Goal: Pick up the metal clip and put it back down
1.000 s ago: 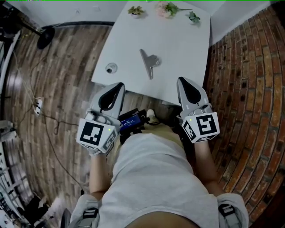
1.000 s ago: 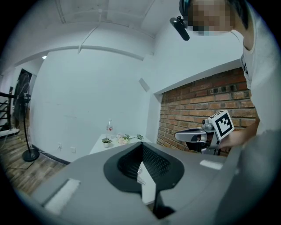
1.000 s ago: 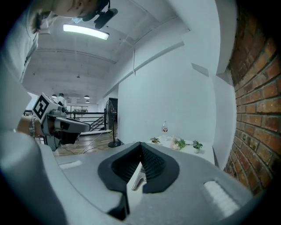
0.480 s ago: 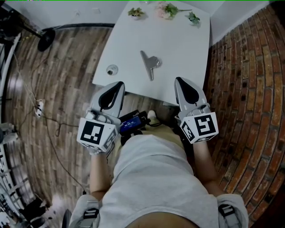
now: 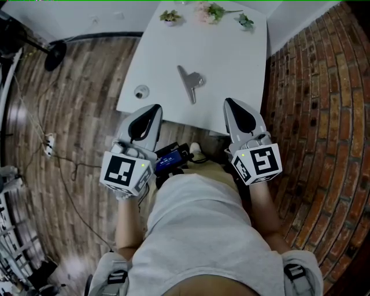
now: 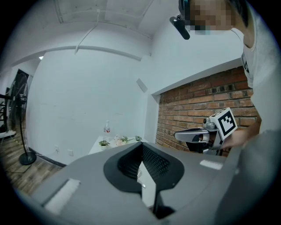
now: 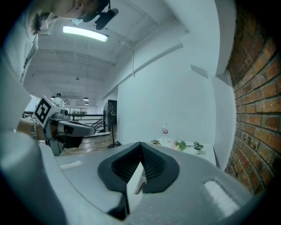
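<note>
Both hand-held grippers are sitting empty with jaws pressed fully together: the left gripper (image 5: 155,110) and right gripper (image 5: 228,103) are pointing at the near edge of the white table (image 5: 237,52), tips just short of it and touching nothing. The metal clip (image 5: 189,81) is lying flat around the middle of the table, beyond both tips and well apart from each. Judging by this, the pick is not yet starting; this looks like the pre-reach. The next move is calling for one gripper to spread its jaws, cross the near edge and come down on the clip's raised handle. The clip is thin, so it may be slipping if caught low. A small round object (image 5: 141,91) is resting at the table's near left corner, apart from the clip. Potted plants (image 5: 170,16) are lining the far edge. Nothing is blocking the reach. A brick wall (image 5: 312,87) is running along the table's right side.
</note>
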The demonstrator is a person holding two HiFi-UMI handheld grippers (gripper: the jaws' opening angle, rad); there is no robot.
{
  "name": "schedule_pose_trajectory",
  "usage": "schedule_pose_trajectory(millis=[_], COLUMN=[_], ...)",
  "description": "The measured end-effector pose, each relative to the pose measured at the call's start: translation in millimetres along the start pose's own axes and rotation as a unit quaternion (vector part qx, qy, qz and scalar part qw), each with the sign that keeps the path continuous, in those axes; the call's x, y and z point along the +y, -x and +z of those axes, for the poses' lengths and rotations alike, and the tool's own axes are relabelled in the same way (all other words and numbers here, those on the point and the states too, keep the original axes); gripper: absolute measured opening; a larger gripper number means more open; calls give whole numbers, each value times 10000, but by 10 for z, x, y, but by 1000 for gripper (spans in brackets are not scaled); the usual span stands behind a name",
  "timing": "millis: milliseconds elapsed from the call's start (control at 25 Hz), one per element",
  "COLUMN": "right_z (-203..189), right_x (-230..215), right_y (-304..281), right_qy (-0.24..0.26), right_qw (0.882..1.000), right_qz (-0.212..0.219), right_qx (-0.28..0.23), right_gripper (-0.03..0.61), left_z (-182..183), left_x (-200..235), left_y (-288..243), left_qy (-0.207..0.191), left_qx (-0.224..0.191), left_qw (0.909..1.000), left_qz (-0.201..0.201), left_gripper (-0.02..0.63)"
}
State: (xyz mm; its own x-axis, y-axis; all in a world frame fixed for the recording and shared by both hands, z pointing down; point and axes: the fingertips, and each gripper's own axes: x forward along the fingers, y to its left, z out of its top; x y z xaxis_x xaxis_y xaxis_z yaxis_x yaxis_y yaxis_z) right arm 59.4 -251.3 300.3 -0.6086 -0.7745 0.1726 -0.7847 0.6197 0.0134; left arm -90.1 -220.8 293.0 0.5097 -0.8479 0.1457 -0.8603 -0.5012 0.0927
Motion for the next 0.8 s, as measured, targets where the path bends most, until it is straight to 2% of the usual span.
schedule_pose_trajectory(millis=[800], right_z=[-51], right_x=[74], right_y=[-24], right_qy=[-37], right_qw=[9999], right_qz=[56], right_qx=[105], right_gripper=[0], left_z=[-77], left_x=[27], left_y=[8], left_qy=[8], left_qx=[12], left_qw=[10000], left_qz=[-12], left_gripper=[12])
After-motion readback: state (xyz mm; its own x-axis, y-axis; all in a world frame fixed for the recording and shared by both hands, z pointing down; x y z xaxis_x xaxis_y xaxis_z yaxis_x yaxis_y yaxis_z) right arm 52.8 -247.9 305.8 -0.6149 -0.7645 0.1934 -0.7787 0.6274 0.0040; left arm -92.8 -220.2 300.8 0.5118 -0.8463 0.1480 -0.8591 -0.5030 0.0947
